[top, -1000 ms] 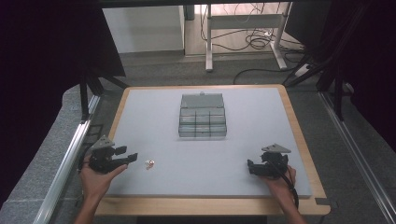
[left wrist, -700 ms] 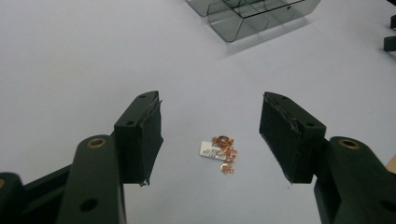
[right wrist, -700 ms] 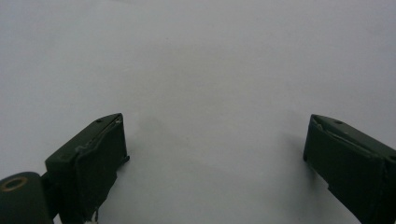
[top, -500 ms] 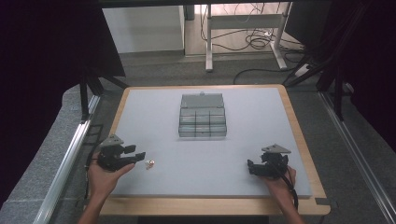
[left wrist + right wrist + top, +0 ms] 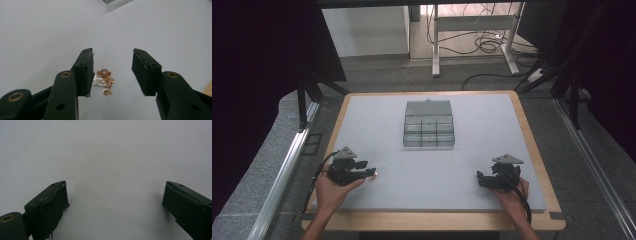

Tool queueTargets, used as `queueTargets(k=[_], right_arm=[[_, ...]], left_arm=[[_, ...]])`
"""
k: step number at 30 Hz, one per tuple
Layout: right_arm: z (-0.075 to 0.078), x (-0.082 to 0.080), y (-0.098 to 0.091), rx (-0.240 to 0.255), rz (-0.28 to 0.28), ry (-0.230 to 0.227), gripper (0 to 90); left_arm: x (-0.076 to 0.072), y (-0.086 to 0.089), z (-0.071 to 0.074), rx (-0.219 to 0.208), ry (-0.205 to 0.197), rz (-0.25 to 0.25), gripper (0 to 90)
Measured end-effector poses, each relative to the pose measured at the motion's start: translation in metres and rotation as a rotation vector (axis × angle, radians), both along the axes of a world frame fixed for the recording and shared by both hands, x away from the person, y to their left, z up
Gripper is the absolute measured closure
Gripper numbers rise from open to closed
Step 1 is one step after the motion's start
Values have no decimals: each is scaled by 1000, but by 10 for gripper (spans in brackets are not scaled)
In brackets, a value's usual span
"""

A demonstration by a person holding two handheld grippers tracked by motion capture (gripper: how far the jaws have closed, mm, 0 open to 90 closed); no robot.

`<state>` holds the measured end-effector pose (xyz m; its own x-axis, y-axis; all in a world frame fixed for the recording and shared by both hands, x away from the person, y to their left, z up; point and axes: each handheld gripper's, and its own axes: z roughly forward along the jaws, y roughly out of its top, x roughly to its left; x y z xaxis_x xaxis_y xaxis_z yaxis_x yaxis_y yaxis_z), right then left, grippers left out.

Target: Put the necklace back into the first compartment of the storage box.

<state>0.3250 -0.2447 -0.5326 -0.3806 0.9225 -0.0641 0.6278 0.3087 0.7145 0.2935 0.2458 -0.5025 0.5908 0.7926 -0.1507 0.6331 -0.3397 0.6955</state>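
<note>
On wood-edged table, grey mat

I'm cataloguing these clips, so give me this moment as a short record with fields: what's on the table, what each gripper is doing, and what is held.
surface: grey table mat
container: clear compartment box, lid open, far centre
small item: rose-gold chain with white tag, lying on the mat
left gripper: fingers have just been closing, chain between them, nearer one finger, not yet pinched
right gripper: fingers wide apart over bare mat
held: nothing
</note>
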Motion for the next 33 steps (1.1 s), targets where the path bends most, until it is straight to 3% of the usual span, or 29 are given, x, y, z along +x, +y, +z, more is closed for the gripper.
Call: queueTargets(k=[4, 7, 15, 19, 33], right_arm=[[0, 0, 0, 0, 0, 0, 60], [0, 0, 0, 3, 0, 2, 59], [0, 1, -1, 2, 4, 4, 59], [0, 1, -1, 5, 10, 4, 58], [0, 1, -1, 4, 13, 4, 57]], left_arm=[[4, -3, -5, 16, 23, -13, 549], [9, -2, -13, 10, 68, -17, 566], [17, -3, -18, -22, 104, -21, 596], [21, -7, -23, 10, 127, -32, 605], [21, -13, -29, 68, 120, -39, 670]])
